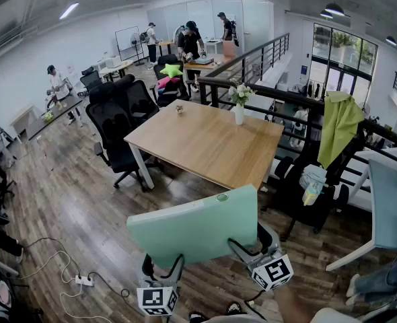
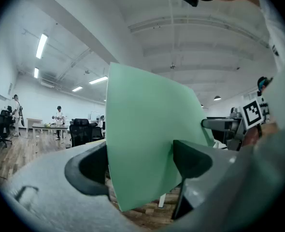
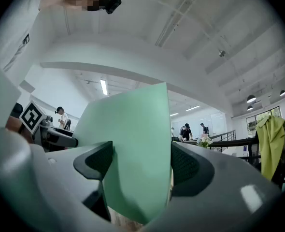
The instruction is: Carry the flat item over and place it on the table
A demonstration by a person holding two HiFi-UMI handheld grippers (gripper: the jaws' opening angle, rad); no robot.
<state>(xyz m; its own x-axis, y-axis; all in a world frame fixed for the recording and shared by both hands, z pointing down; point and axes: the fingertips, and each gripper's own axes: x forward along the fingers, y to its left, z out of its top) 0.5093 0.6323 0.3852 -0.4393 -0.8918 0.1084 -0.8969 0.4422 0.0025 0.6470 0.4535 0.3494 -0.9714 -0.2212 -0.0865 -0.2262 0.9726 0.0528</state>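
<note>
Left tongs [image 1: 163,264] and right tongs [image 1: 252,244] each clamped on board [image 1: 198,231] near edge, held aloft, worktop [image 1: 205,143] well ahead; edge-only grip could let it sag or slip; vase [image 1: 239,113] risks a knock.

This is an open-plan office on an upper level. A large wooden table [image 1: 208,143] stands in the middle of a wood-plank floor [image 1: 64,194], with a vase of flowers [image 1: 239,106] on its far edge. Black swivel chairs [image 1: 121,126] are lined up just left of the table. Far behind it, people [image 1: 188,42] stand at work desks near a whiteboard [image 1: 126,40], and another person [image 1: 58,86] works at a long desk well to its left. A black railing [image 1: 252,62] runs behind and to the right of the table, edging a drop, with tall windows [image 1: 340,59] beyond. Strip lights [image 1: 69,10] line the ceiling. A power strip [image 1: 84,281] with cables lies on the floor, nearer than the table.
</note>
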